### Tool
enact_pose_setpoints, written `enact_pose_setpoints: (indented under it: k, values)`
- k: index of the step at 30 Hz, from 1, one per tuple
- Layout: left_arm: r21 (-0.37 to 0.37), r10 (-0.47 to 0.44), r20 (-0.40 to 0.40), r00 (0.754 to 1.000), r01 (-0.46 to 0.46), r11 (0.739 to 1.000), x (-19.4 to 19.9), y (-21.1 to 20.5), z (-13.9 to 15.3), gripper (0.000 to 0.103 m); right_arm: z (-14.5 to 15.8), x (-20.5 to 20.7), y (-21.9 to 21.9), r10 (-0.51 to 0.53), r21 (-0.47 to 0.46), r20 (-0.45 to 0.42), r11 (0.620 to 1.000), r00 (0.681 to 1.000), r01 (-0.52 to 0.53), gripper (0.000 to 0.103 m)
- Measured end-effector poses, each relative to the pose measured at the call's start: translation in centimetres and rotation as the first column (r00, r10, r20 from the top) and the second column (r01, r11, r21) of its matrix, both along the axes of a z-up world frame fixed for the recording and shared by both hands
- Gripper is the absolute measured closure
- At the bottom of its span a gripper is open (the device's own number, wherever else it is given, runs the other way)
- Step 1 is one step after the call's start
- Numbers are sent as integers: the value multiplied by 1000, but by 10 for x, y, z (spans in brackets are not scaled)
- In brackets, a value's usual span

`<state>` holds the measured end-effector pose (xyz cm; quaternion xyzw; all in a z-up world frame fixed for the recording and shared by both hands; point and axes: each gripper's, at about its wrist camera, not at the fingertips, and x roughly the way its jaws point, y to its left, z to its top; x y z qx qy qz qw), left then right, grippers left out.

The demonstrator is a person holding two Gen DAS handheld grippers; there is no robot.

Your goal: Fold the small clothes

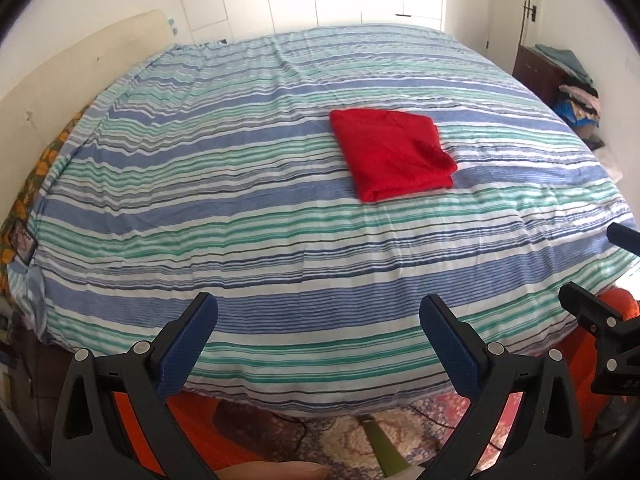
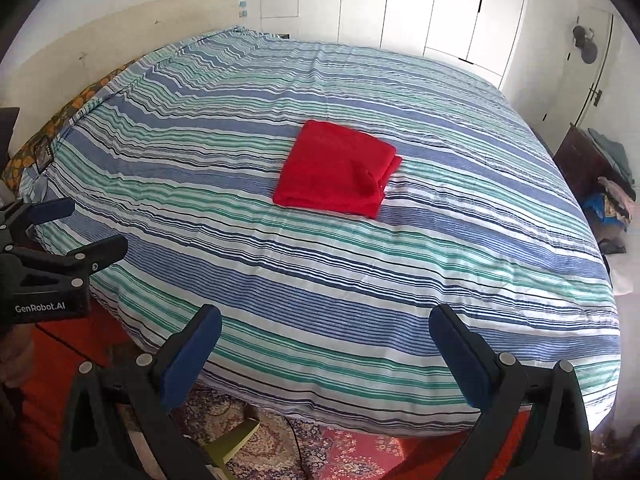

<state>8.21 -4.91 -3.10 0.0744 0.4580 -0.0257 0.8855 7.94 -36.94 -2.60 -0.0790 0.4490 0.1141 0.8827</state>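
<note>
A red garment (image 1: 391,152) lies folded into a rough square on the striped bed cover (image 1: 240,208), right of the bed's middle. It also shows in the right wrist view (image 2: 335,169). My left gripper (image 1: 318,312) is open and empty, held back over the bed's near edge, far from the garment. My right gripper (image 2: 325,322) is open and empty too, at the near edge. Each gripper shows at the side of the other's view: the right one (image 1: 588,308), the left one (image 2: 68,236).
The bed (image 2: 440,280) fills most of both views, with a beige headboard (image 1: 60,76) on the left. A dark wooden stand with piled clothes (image 1: 572,92) stands at the right. White closet doors (image 2: 400,4) are behind. A patterned rug (image 2: 320,452) and orange floor lie below.
</note>
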Motion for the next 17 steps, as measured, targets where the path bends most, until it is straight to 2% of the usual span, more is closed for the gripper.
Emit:
enact_pose_setpoints:
  k: [6, 14, 17]
  values:
    - [5, -6, 8, 1000, 6, 1000, -3, -2, 1, 2, 2, -3, 0, 4, -23, 19, 1000, 1000, -4, 1]
    - [-35, 3, 4, 1000, -2, 999, -5, 1, 2, 2, 2, -4, -3, -3, -15, 27, 1000, 1000, 3, 1]
    - [-19, 6, 13, 1000, -6, 1000, -6, 0, 2, 2, 3, -4, -4, -5, -11, 29, 1000, 1000, 6, 1]
